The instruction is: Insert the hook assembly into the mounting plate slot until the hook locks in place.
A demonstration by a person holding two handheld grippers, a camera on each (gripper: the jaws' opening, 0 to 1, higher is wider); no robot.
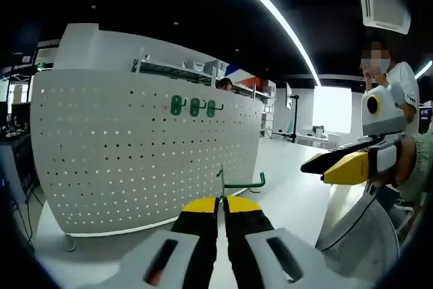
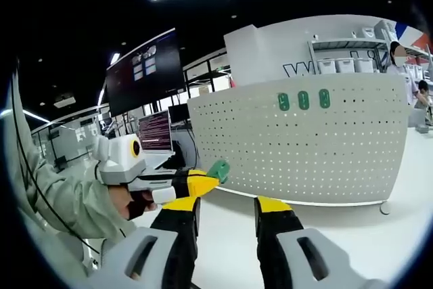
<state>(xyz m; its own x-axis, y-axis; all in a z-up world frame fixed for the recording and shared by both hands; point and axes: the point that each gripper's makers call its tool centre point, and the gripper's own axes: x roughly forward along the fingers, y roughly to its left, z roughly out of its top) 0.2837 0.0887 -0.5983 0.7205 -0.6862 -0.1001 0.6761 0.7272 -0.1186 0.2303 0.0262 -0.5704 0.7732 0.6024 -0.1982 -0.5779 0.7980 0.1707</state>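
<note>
Hook approach to pegboard, insertion not yet made.
Left gripper (image 1: 220, 202) pinches the green hook (image 1: 242, 182) in front of the white pegboard (image 1: 135, 153); right gripper (image 2: 226, 206) hangs spread and empty nearby. Three green hooks (image 1: 195, 106) already sit high on the pegboard; this one remains unseated.

The right claw (image 2: 226, 211) is seen with its jaws apart and nothing between them. At ten o'clock the left claw (image 2: 203, 182) is held shut on a green hook (image 2: 218, 169). Three green hooks (image 2: 304, 100) are mounted on the white pegboard (image 2: 318, 147) at one o'clock.
</note>
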